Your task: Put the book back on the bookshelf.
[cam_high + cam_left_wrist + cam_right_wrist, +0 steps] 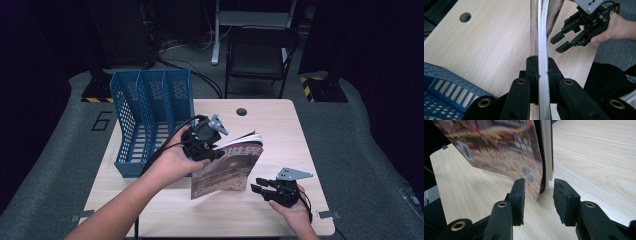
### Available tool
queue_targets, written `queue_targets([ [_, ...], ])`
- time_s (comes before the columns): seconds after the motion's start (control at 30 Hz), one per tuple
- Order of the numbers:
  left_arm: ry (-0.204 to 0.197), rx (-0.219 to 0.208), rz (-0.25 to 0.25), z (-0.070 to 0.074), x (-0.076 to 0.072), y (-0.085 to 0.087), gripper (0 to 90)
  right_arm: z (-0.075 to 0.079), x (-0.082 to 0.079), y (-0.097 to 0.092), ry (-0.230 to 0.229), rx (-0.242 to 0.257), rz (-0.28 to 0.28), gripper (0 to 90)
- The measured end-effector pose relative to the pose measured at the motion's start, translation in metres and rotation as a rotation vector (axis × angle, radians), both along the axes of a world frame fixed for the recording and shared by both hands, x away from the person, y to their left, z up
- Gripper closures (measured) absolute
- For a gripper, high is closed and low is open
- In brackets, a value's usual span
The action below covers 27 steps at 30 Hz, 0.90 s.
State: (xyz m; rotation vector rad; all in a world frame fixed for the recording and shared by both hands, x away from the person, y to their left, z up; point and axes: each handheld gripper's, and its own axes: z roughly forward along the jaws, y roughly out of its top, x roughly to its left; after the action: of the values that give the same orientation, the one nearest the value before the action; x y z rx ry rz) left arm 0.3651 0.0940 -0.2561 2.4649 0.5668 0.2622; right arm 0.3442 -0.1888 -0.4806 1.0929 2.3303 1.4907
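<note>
A magazine [227,170] with a brown picture cover stands upright on its lower edge on the table, its pages fanning a little at the top. My left gripper [220,151] is shut on its upper left part; in the left gripper view the jaws [541,67] pinch the stack of pages [542,37] edge-on. My right gripper [257,185] stands open just right of the magazine's lower right corner and also shows in the left gripper view [560,42]. In the right gripper view the cover's corner [534,182] lies in line with the gap between the pads [520,192], untouched.
A blue three-slot file rack [150,115] stands at the table's left, close behind my left hand. The light wooden table [280,130] has a round cable hole [241,111] near its far edge. A black chair [260,55] stands beyond the table.
</note>
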Motion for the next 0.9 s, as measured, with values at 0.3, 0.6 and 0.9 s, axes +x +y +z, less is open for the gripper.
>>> queue_targets([
  [0.3, -0.012, -0.006, 0.032, 0.021, 0.000, 0.009, 84.0, -0.001, 0.001, 0.000, 0.004, -0.001, -0.012, 60.1],
  [0.6, -0.010, -0.018, 0.060, 0.035, 0.005, 0.015, 84.0, -0.002, 0.001, -0.001, 0.013, 0.004, -0.014, 59.1],
  [0.9, -0.010, -0.007, 0.079, 0.046, 0.008, 0.022, 84.0, -0.003, 0.002, -0.001, 0.008, -0.001, -0.022, 58.7],
])
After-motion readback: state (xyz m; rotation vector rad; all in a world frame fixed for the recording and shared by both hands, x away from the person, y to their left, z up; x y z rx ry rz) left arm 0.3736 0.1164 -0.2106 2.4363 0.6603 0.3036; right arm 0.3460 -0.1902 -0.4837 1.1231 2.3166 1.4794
